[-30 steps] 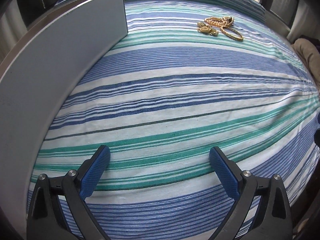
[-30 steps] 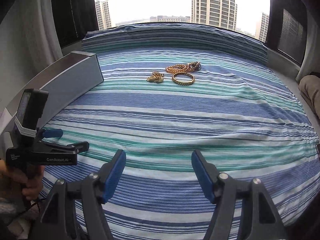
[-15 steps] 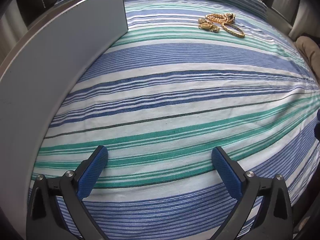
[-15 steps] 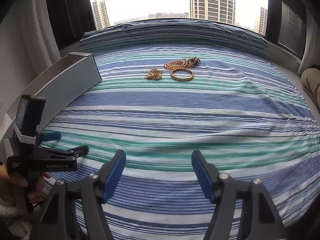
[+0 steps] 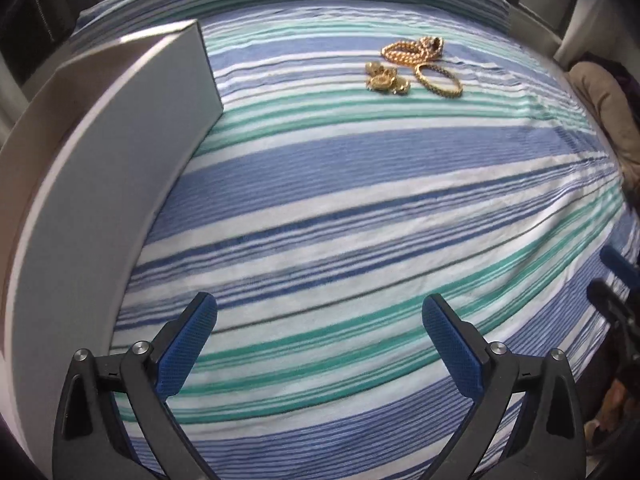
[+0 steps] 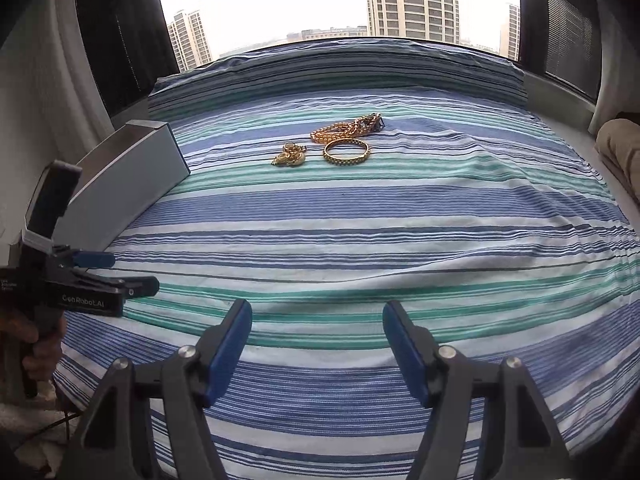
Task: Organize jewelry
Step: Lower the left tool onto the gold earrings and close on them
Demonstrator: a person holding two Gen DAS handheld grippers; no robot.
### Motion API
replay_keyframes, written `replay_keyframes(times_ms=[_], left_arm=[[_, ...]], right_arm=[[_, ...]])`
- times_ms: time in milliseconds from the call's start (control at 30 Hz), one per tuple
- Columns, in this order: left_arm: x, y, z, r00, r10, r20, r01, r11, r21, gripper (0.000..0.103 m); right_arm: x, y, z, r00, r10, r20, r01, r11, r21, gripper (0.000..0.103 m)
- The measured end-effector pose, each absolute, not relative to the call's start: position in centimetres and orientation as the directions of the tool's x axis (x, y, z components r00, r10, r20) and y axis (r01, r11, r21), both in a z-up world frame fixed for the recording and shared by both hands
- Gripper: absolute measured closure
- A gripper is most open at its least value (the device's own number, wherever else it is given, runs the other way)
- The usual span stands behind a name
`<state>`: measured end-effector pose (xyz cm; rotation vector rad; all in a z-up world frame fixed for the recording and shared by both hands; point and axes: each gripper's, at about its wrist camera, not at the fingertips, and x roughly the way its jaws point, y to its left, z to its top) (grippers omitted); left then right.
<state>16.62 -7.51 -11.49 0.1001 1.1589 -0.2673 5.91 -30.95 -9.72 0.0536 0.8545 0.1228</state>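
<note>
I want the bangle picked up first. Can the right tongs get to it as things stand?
Probably yes. The right tongs stand open and empty, and only bare striped bedspread lies between them and the gold bangle, which lies flat, apart from the chain.

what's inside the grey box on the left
Cannot tell: the grey box shows only its closed outer walls in both views, lying on the striped sheet. The gold jewelry lies outside it, apart.

Bedsheet [image 6: 360,216] is all stripes, blue, white and teal green. The bangle [image 6: 346,152], chain [image 6: 344,130] and small jewelry pile [image 6: 290,155] are gold. Box [image 6: 124,184] is plain grey, and both claws [image 6: 316,344] [image 5: 320,344] have blue pads on black arms.
</note>
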Motion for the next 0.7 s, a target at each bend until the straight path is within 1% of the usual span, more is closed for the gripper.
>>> replay_keyframes(times_ms=[67,133,200,300,367,533,600,700], left_arm=[[19.8,-8.6,-9.6,0.343,-0.254,-0.904,0.298,0.942,-0.152,0.001],[23.7,-10.2,-8.8,0.3,-0.35,-0.888,0.333,0.91,-0.246,0.001],[27.6,-12.4,-9.0,0.282,-0.374,-0.884,0.332,0.902,-0.276,0.001],[32.7,-15.3,-10.3,0.289,-0.349,-0.891,0.321,0.913,-0.253,0.005],[35.3,-16.9,-11.7,0.278,-0.317,-0.907,0.303,0.925,-0.23,0.023],[38.0,-18.8,-15.2,0.233,-0.244,-0.941,0.236,0.953,-0.189,0.036],[37.8,-19.4,-15.1,0.267,-0.218,-0.939,0.253,0.956,-0.15,0.037],[37.5,-20.5,-15.2,0.288,-0.17,-0.942,0.277,0.957,-0.088,0.048]], right_arm=[[6.1,-31.8,-9.7,0.653,0.125,-0.747,-0.069,0.992,0.106,0.034],[6.2,-32.6,-9.8,0.652,0.122,-0.748,-0.049,0.992,0.119,0.034],[6.3,-33.4,-9.8,0.652,0.118,-0.749,-0.028,0.991,0.131,0.034],[6.2,-34.1,-9.9,0.648,0.108,-0.754,-0.009,0.991,0.134,0.034],[5.9,-34.5,-9.8,0.648,0.104,-0.754,-0.003,0.991,0.134,0.034],[5.0,-36.0,-9.5,0.654,0.089,-0.751,0.02,0.991,0.135,0.034],[4.8,-36.7,-9.5,0.655,0.081,-0.751,0.035,0.99,0.137,0.034],[4.9,-37.7,-9.8,0.651,0.075,-0.756,0.057,0.988,0.146,0.034]])
